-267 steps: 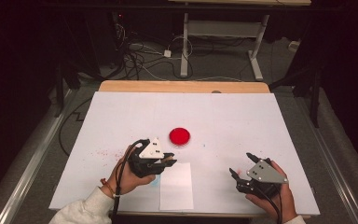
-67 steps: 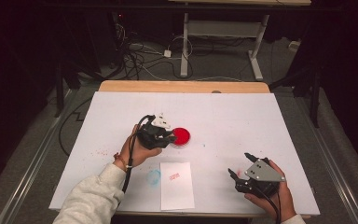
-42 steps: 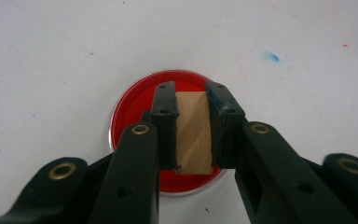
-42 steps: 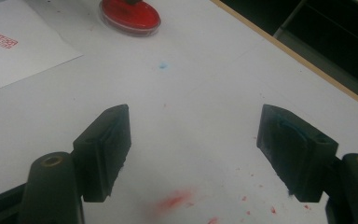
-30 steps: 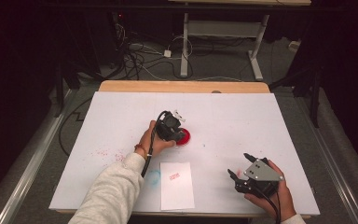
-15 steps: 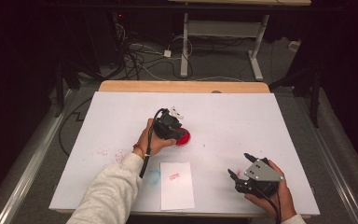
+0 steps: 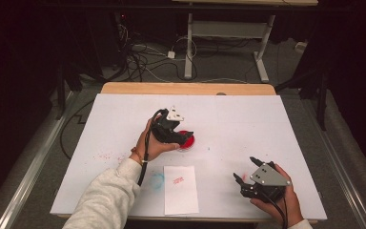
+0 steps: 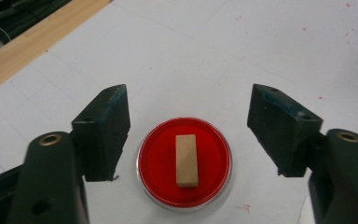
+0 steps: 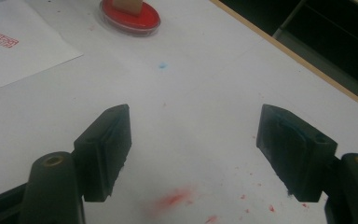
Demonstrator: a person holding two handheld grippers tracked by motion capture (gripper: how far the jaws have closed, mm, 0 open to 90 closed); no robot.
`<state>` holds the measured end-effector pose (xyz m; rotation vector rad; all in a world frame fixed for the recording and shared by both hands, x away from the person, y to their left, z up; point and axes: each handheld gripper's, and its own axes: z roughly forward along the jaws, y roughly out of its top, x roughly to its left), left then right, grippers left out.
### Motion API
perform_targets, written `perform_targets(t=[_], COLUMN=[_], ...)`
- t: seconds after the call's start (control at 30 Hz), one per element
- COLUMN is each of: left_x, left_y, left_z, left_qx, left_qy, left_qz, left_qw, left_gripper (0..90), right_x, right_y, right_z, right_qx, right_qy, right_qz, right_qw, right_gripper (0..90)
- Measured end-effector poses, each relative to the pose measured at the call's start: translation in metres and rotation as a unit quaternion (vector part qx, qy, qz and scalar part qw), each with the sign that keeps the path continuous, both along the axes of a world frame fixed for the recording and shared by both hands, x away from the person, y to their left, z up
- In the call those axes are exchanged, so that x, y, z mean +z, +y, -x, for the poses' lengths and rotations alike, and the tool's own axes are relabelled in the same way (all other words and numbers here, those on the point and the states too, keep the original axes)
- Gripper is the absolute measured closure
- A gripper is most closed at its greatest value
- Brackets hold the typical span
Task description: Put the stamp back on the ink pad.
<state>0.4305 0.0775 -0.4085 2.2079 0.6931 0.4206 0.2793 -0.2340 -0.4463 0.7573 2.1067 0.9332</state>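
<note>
A small wooden stamp is seen lying flat in the middle of a round red ink pad, which sits on the white worktop a little left of centre. In the left gripper view the stamp is framed between the two jaws of the left tongs, which are spread wide and touch neither the stamp nor the dish. Over the last seconds the left tongs have been carried forward from the near edge, beside the sheet of paper, to a spot directly over the pad. From this it is judged that the reach is finished and that the stamp is about to be gripped; a drop and a squeeze across its narrow sides would be called for. A red print is already borne by the paper. The right tongs have been kept at the near right of the worktop, jaws apart and empty, well away from the pad.
</note>
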Motion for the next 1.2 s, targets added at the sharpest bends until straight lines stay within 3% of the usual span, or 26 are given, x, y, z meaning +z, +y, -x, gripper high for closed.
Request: perform_targets(t=[0.03, 0.23, 0.47, 0.73, 0.83, 1.2], left_x=[0.002, 0.007, 0.008, 0.007, 0.007, 0.009], left_y=[0.002, 0.005, 0.01, 0.02, 0.023, 0.049], left_z=[0.004, 0.016, 0.031, 0.055, 0.064, 0.093], left_qx=[-0.004, -0.011, -0.017, -0.028, -0.035, -0.035], left_qy=[-0.006, -0.039, -0.058, -0.096, -0.112, -0.155], left_qz=[0.008, 0.011, 0.018, 0.022, 0.006, -0.001], left_qw=[0.9999, 0.9991, 0.998, 0.9947, 0.9931, 0.9873], left_gripper=[25.4, 21.8, 19.7, 18.9, 18.9, 18.9], right_x=[0.0, 0.0, 0.0, 0.002, 0.002, 0.005], right_y=[0.0, 0.0, 0.001, 0.0, -0.001, -0.002], right_z=[0.0, 0.0, 0.001, 0.002, 0.002, 0.004], right_qx=[-0.001, -0.001, 0.001, 0.0, 0.002, 0.0], right_qy=[0.0, 0.0, -0.002, -0.001, -0.003, -0.009], right_qz=[0.0, 0.001, 0.001, -0.01, -0.012, -0.016], right_qw=[1.0, 1.0, 1.0, 1.0, 0.9999, 0.9998], right_gripper=[26.6, 26.6, 26.6, 26.5, 26.6, 26.6])
